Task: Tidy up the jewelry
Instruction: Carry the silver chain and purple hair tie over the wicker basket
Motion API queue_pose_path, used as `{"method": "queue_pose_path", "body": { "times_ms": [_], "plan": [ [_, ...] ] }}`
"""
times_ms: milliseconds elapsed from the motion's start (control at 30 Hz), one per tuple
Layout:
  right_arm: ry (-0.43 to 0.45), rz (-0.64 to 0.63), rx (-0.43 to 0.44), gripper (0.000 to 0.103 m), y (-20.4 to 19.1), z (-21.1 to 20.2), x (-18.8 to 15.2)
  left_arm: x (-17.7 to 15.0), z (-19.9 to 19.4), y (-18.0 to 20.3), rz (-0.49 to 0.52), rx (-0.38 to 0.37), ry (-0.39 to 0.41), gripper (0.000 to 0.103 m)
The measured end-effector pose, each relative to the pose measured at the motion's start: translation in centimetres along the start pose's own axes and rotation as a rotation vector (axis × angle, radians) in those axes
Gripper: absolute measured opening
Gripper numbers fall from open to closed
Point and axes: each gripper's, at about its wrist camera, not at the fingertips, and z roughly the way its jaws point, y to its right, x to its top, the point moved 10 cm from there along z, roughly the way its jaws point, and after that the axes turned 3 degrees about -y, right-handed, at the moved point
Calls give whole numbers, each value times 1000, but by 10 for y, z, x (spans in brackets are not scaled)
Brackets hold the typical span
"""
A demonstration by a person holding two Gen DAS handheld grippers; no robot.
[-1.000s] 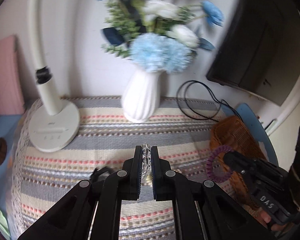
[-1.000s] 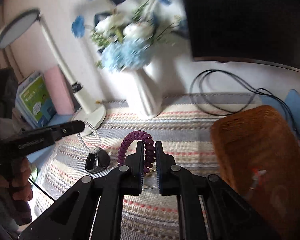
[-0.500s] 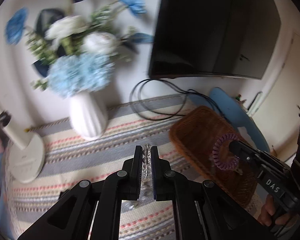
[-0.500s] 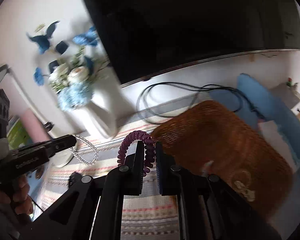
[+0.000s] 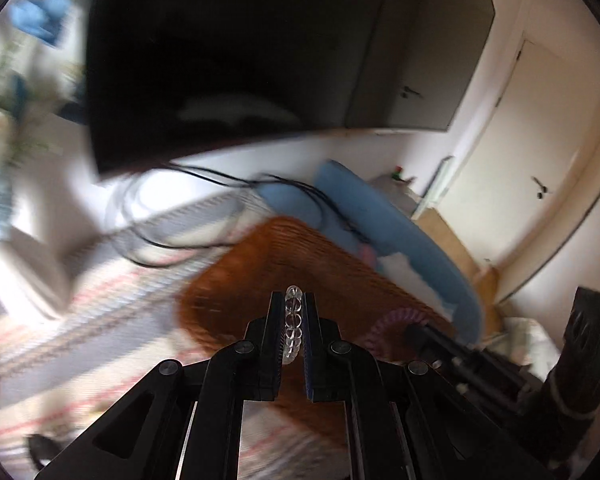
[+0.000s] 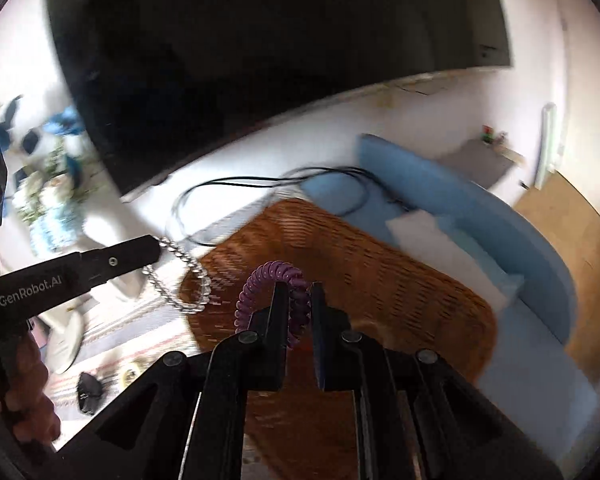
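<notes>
My left gripper (image 5: 293,312) is shut on a clear bead bracelet (image 5: 292,326), held above the near left edge of a brown wicker tray (image 5: 340,276). In the right wrist view the left gripper (image 6: 156,250) shows with the bead bracelet (image 6: 188,280) hanging from its tip over the wicker tray's (image 6: 400,280) left edge. My right gripper (image 6: 298,300) is shut on a purple spiral hair tie (image 6: 260,292), held above the tray. The right gripper (image 5: 414,330) and the hair tie (image 5: 388,326) also show in the left wrist view.
A striped cloth (image 5: 80,320) covers the table. A dark monitor (image 6: 260,60) hangs behind, with black cables (image 6: 260,184) below it. A white vase of blue flowers (image 6: 52,208) stands at the left. A blue table edge (image 6: 480,216) lies beyond the tray. A small black object (image 6: 88,392) lies on the cloth.
Both grippers have swung right, from over the cloth to above the wicker tray. Each still holds its item. The vase and lamp have slid out to the left.
</notes>
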Motion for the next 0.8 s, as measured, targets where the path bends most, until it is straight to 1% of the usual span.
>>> {"method": "queue_pose_path", "body": {
  "times_ms": [67,133,267,400,533,800],
  "plan": [
    [-17,26,-26,12,11,3,-5,-7,19,11,16,-13,-35,8],
    [-34,42,-52,12,21,7,-9,-17,40,19,34,-7,-85,8],
    [-47,60,-70,12,36,11,-14,-26,61,26,47,-7,-130,8],
    [-73,77,-72,12,42,19,-20,-30,74,31,59,2,-152,8],
    [-77,72,-73,12,42,21,-20,-32,82,38,74,4,-167,8],
    [-115,106,-76,12,46,30,-29,-32,76,37,58,-4,-167,8]
  ]
}}
